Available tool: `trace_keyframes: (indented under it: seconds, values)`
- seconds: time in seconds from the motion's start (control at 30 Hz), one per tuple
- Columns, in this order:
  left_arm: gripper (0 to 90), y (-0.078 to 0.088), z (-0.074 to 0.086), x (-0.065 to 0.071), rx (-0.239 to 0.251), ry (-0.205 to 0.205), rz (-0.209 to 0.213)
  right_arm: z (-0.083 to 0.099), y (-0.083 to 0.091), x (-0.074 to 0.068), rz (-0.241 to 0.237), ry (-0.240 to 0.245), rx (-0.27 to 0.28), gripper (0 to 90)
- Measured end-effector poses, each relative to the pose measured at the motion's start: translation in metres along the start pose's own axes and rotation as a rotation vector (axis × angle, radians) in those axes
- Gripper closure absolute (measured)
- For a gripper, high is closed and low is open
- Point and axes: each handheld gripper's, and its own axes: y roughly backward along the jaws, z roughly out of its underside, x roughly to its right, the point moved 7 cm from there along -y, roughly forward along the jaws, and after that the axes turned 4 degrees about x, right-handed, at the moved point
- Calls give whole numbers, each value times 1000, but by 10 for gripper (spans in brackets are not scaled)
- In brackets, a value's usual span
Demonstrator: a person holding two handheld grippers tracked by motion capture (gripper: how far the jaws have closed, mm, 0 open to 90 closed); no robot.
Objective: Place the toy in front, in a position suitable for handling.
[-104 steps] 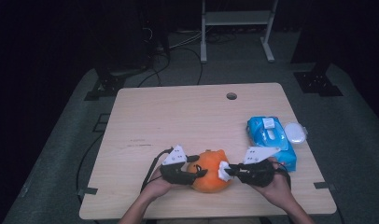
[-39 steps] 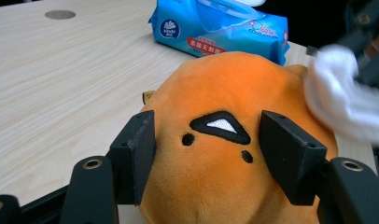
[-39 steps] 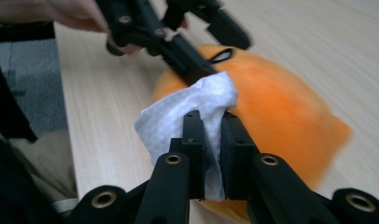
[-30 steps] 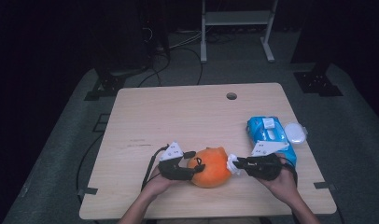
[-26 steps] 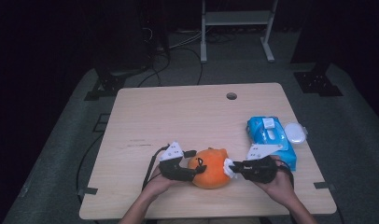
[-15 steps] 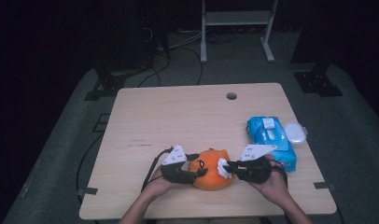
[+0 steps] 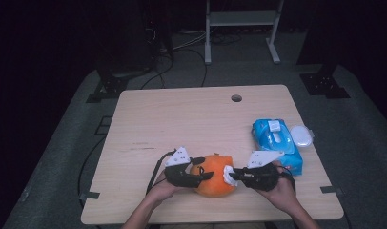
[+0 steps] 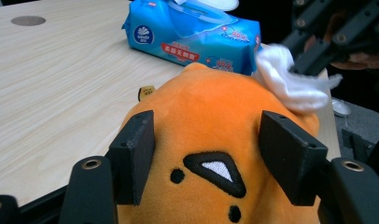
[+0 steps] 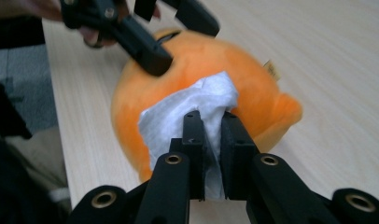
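An orange plush toy (image 7: pixel 211 183) lies near the table's front edge. My left gripper (image 7: pixel 204 175) holds it from the left. In the left gripper view both pads (image 8: pixel 134 156) press into the toy's face (image 8: pixel 211 116), and the jaws have just been closing on it. My right gripper (image 7: pixel 230 176) comes in from the right, shut on a crumpled white wipe (image 7: pixel 227 172). In the right gripper view the wipe (image 9: pixel 187 116) is pinched between the jaws of my right gripper (image 9: pixel 213 122) and rests against the toy's side (image 9: pixel 253 79).
A blue pack of wet wipes (image 7: pixel 276 142) with its flap open lies at the right of the wooden table (image 7: pixel 182 119), a white lid (image 7: pixel 301 136) beside it. A cable hole (image 7: pixel 236 98) sits near the far edge. Dark floor and stands surround the table.
My right gripper with the wipe has shifted slightly left, onto the toy's right side. The left gripper has stayed on the toy.
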Motion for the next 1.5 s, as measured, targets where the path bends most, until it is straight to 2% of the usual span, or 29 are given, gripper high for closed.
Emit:
trace_keyframes:
  seconds: [0.1, 0.13, 0.17, 0.3, 0.37, 0.47, 0.6, 0.7, 0.73, 0.8, 0.83, 0.93, 1.07, 1.17, 1.27, 1.33, 1.37, 1.43, 1.5]
  values:
    - [377, -5, 1, 14, -19, -81, 37, -6, -2, 0, 8, -11, 21, 810]
    - [373, -6, 2, 16, -29, -109, 33, -7, -3, 0, 8, -6, 21, 810]
    - [371, -6, 2, 17, -34, -115, 31, -7, -4, 1, 10, -2, 18, 810]
    - [375, -2, 4, 12, -24, -88, 50, -3, -2, 9, 25, -22, 14, 810]
    - [373, -1, 4, 12, -25, -85, 57, 3, 0, 17, 55, -26, -6, 809]
    - [372, -2, 5, 12, -22, -83, 62, 8, 3, 21, 57, -49, -11, 809]
    - [368, -3, 4, 15, -29, -100, 71, -2, 0, 11, 52, -14, 8, 809]
    - [345, 0, 2, 15, -31, -95, 78, -6, -4, 5, 43, 10, 7, 810]
    - [308, 2, -1, 14, -28, -85, 75, -5, -4, 4, 38, 14, 5, 810]
    - [256, 4, -7, 8, -7, -55, 34, -3, -4, 3, 22, 12, 3, 810]
    - [261, 4, -7, 7, -6, -43, 32, -2, -4, 1, 11, 8, 3, 810]
    - [342, 0, -1, 10, -30, -58, 35, -4, -2, -1, 16, 18, 4, 810]
    - [353, -2, 0, 18, -42, -98, 57, -10, -5, 0, 39, 13, 24, 808]
    - [351, 0, 0, 18, -46, -101, 72, -11, -6, 2, 40, 6, 26, 810]
    - [289, 4, -3, 17, -44, -95, 93, -8, -5, -1, 9, -5, 19, 810]
    - [243, 4, -7, 14, -27, -61, 79, -8, -5, -9, -38, -1, 19, 810]
    - [250, 4, -6, 14, -30, -53, 86, -10, -5, -13, -59, 10, 24, 811]
    - [302, 2, -2, 16, -41, -78, 79, -13, -6, -15, -40, 31, 20, 810]
    - [321, 1, -2, 17, -48, -72, 78, -14, -6, -11, -17, 27, 21, 809]
